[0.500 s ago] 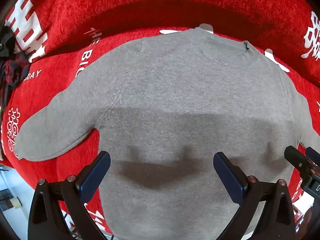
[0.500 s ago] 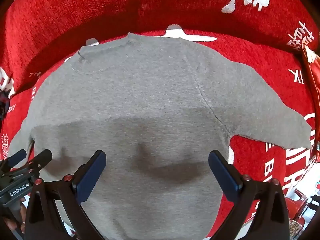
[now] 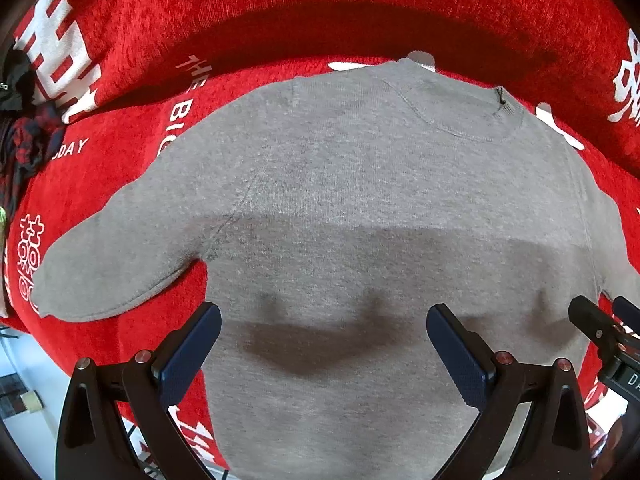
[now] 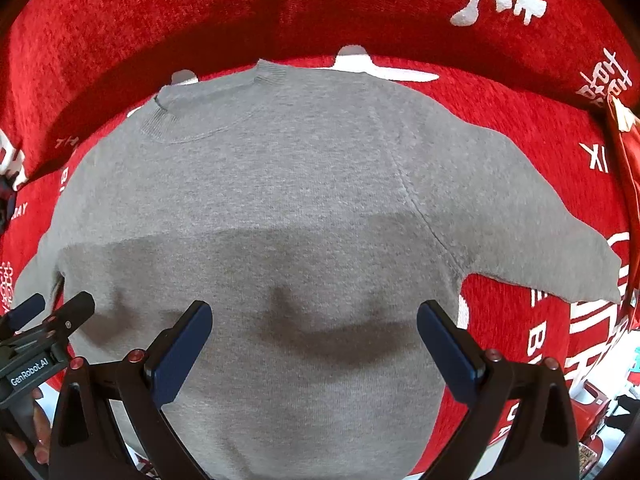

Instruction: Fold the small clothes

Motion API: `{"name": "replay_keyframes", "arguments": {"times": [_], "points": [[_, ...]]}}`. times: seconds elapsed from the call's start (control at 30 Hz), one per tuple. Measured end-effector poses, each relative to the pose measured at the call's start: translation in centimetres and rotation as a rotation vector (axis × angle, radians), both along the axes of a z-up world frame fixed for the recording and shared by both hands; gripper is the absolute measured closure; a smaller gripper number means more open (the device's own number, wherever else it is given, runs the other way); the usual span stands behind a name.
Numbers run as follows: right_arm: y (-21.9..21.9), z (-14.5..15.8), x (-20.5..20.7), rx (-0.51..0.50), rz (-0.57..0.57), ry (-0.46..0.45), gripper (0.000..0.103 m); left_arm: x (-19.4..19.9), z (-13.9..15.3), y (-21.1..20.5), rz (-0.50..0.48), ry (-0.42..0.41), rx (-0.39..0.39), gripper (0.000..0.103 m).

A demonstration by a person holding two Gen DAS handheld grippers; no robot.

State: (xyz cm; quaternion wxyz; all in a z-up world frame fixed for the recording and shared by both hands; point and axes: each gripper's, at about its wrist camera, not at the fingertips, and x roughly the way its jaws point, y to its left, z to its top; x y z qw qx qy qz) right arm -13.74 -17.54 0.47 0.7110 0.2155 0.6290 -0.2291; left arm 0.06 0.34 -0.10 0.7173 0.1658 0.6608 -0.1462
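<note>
Left tool (image 3: 323,338): points down over the lower body of the sweater; blue-padded jaws spread wide, nothing between them, clear of the fabric.
Right tool (image 4: 314,334): points down beside the left one; jaws spread wide, empty, above the sweater's lower half.
Left tool as seen from the right wrist (image 4: 48,310): tips enter at the left edge, marked "GenRobot.AI"; fingers (image 4: 40,446) of the person's hand show below it.
Right tool as seen from the left wrist (image 3: 600,320): black tips enter at the right edge.
Grey sweater (image 3: 360,208): lies flat and unfolded on the red blanket, neckline away from the tools, hem toward them.
Sleeves: both spread outward and slightly down; left sleeve (image 3: 120,264), right sleeve (image 4: 520,216).
Collar (image 3: 460,120): ribbed round neck, small dark tag at its edge.
Shadows: dark band and tool shapes fall across the sweater's middle.
Red blanket (image 3: 280,20): plush, white characters and letters printed on it; runs under and behind the sweater.
Dark plaid cloth (image 3: 24,148): bunched at the far left edge, well apart from the sweater.
</note>
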Motion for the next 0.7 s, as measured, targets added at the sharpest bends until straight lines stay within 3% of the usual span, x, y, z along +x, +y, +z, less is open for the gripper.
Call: {"name": "replay_keyframes", "arguments": {"times": [0.7], "points": [[0.33,-0.31,-0.07,-0.004,0.006,-0.006,0.001,0.4,0.37,0.14,0.015,0.008,-0.003,0.0]]}}
